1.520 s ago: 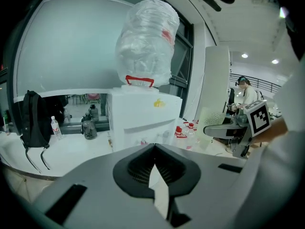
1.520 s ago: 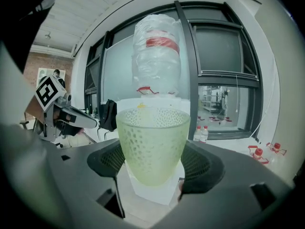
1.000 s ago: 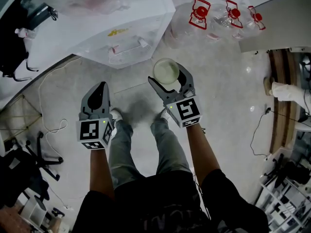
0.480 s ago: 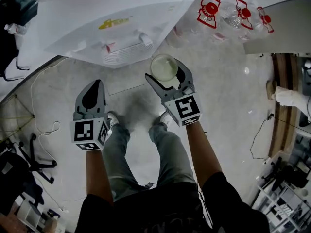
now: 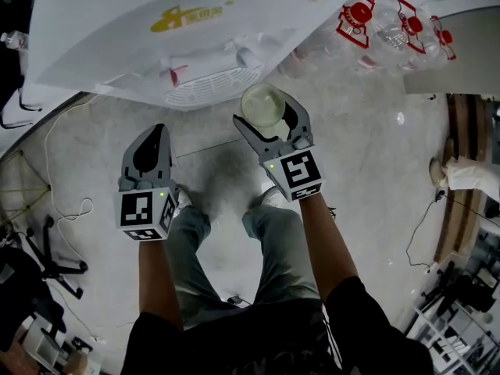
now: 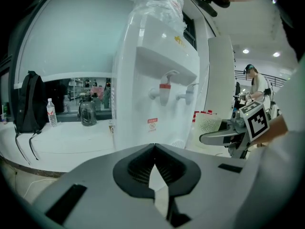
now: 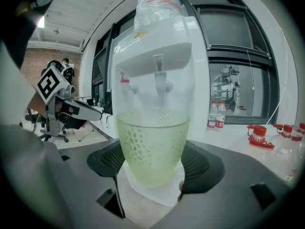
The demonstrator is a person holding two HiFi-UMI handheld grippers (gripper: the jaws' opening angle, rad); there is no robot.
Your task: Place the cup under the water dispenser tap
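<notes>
A pale green, dotted translucent cup (image 5: 263,105) stands upright between the jaws of my right gripper (image 5: 266,117), which is shut on it. In the right gripper view the cup (image 7: 153,147) fills the middle, with the white water dispenser (image 7: 157,56) and its taps (image 7: 159,78) right behind it. Seen from the head, the dispenser (image 5: 187,30) is just ahead, and its drip grille (image 5: 211,91) lies left of the cup. My left gripper (image 5: 152,143) is shut and empty, level with the right one; its jaws (image 6: 153,149) face the dispenser's red tap (image 6: 164,87).
Clear water jugs with red handles (image 5: 375,22) lie on the floor at the right of the dispenser. A white cable (image 5: 62,178) and a chair base (image 5: 47,248) are at the left. A backpack (image 6: 28,101) and a small bottle (image 6: 51,112) rest on a ledge. A person (image 6: 255,85) stands far off.
The dispenser has come closer and fills more of the head view. Both grippers have moved slightly toward it; the cup now sits beside the drip grille, still held.
</notes>
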